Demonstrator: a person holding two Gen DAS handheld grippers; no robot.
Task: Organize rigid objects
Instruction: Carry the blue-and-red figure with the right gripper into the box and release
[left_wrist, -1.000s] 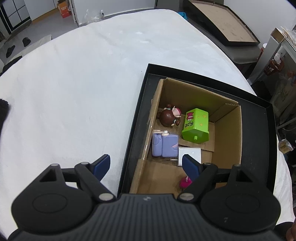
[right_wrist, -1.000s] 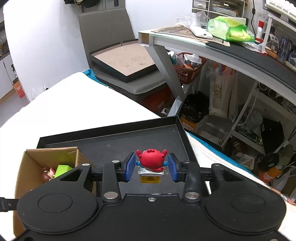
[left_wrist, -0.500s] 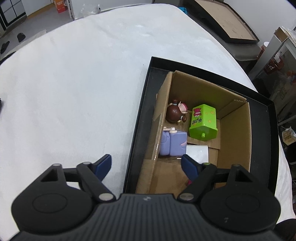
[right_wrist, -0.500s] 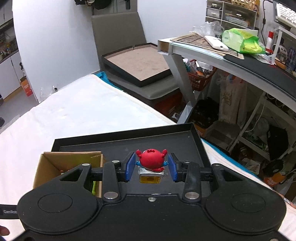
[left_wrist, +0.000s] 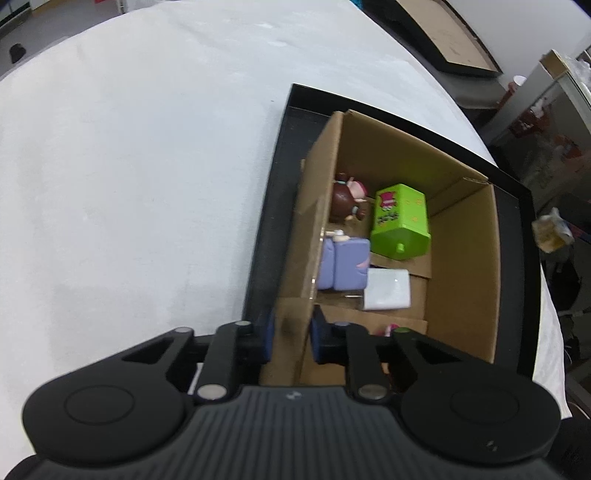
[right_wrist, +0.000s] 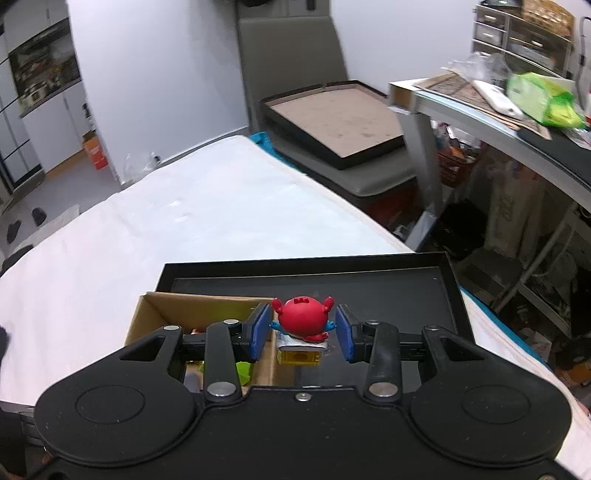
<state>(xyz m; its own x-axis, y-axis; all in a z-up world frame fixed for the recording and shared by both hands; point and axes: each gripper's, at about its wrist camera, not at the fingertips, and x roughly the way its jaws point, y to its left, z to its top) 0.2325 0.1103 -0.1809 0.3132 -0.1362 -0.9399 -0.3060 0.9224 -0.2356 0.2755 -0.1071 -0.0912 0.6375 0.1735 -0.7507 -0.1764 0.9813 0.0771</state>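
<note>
Left tool (left_wrist: 290, 341) clamps the cardboard box (left_wrist: 461, 258) wall; right tool (right_wrist: 301, 332), grasping the red figure (right_wrist: 302, 320), should next lower it inside.

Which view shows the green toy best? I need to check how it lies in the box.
The left wrist view: the green toy lies on its side inside the cardboard box, fully visible. The right wrist view shows only a green sliver behind the right gripper.
</note>
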